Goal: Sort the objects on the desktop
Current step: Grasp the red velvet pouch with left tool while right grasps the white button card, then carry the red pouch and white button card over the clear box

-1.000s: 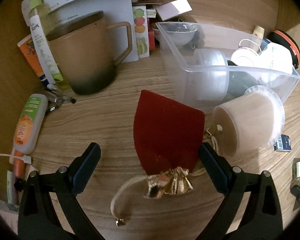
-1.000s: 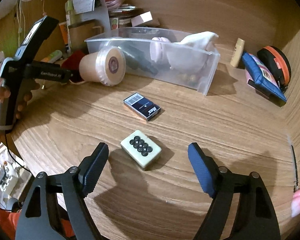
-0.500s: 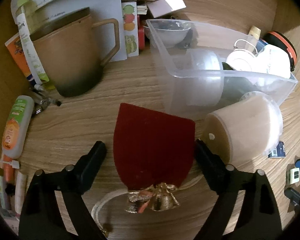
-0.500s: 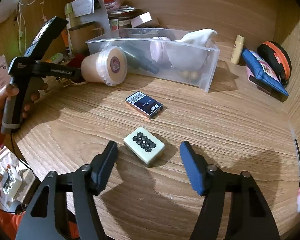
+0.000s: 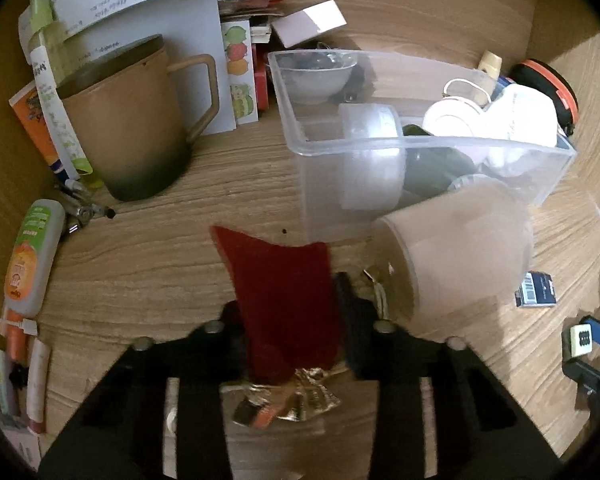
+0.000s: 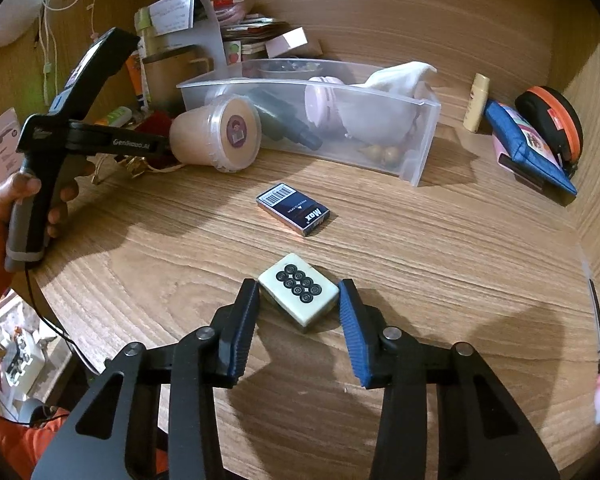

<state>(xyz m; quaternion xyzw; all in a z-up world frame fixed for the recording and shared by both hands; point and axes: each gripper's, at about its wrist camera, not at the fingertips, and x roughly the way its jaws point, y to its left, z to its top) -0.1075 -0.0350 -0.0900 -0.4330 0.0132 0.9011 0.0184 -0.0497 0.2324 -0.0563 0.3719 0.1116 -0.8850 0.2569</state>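
My left gripper [image 5: 288,312] is shut on a red drawstring pouch [image 5: 284,296] with a gold neck, pinching it from both sides on the wooden desk. My right gripper [image 6: 298,304] has closed onto a white mahjong tile [image 6: 298,294] with black rings; both blue pads touch its ends and it rests on the desk. A clear plastic bin [image 5: 420,144] holding several items stands behind the pouch; it also shows in the right wrist view [image 6: 412,120]. A beige lidded cup [image 5: 456,244] lies on its side against the bin.
A brown mug [image 5: 128,128], papers, tubes and pens crowd the left back. A dark blue card box [image 6: 294,209] lies beyond the tile. A blue pouch [image 6: 528,148] and an orange-rimmed case [image 6: 552,120] sit at the right by the wooden wall.
Both grippers went from open to shut: the left one advanced and closed on the red pouch, the right one advanced and closed on the mahjong tile.
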